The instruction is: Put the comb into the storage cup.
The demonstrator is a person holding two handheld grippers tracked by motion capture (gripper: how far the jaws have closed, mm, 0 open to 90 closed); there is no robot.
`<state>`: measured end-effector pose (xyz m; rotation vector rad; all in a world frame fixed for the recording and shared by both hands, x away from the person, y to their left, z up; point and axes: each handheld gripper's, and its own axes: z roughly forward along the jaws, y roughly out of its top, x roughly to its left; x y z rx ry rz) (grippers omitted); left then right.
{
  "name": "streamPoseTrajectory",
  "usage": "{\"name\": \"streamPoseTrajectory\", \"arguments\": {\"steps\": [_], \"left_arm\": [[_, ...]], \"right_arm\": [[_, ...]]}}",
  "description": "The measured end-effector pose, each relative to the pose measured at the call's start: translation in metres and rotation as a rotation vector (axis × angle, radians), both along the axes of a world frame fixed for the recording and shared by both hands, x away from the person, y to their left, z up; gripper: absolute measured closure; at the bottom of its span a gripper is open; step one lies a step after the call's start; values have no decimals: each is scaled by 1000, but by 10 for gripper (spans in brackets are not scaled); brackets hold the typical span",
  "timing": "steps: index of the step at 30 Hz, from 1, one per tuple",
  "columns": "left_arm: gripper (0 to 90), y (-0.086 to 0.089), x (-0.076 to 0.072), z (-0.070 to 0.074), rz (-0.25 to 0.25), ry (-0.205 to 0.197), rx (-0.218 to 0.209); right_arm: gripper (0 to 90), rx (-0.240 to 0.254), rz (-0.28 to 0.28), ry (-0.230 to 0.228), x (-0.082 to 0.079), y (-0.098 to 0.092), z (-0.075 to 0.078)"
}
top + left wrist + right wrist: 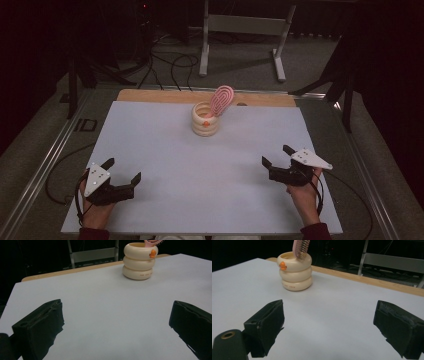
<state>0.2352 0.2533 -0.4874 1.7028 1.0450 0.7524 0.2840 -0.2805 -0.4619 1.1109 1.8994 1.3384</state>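
The left gripper (pixel 121 175) and the right gripper (pixel 276 157) both rest low over the white table sheet (pixel 165 150), near the person's edge, and each has its jaws spread wide with nothing between them. Ahead of both, about midway between them and well apart from either, stands the cream holder shaped like three stacked rings (pixel 205 119), with a small orange mark on its upper ring. A pink oval hairbrush (pixel 221 100) stands inside it and leans toward the side of the right gripper, its head rising above the rim; in the right gripper view the bristles (pixel 302 247) can be seen.

I judge that the work is at a resting point: the brush sits in the holder and no gripper has reached for it. If the brush is to come out, the right gripper seems better placed, because the head leans its way. It must travel forward, rise above the rim, close on the brush and lift straight up, while the left gripper may steady the holder so it does not tip
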Motion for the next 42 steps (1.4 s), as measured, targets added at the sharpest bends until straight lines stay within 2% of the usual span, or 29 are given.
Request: {"name": "streamPoseTrajectory", "arguments": {"steps": [12, 26, 35, 42], "left_arm": [[1, -1, 0, 1, -13, -7, 3], [1, 2, -2, 6, -12, -25, -12], [1, 1, -6, 8, -23, -29, -7], [1, 2, -8, 8, -19, -29, -6]], "right_arm": [[97, 34, -24, -6, -22, -13, -13], [96, 64, -26, -25, -39, -18, -18], [96, 68, -47, -28, -48, -22, -22], [96, 65, -62, -21, -48, -24, -25]]}}
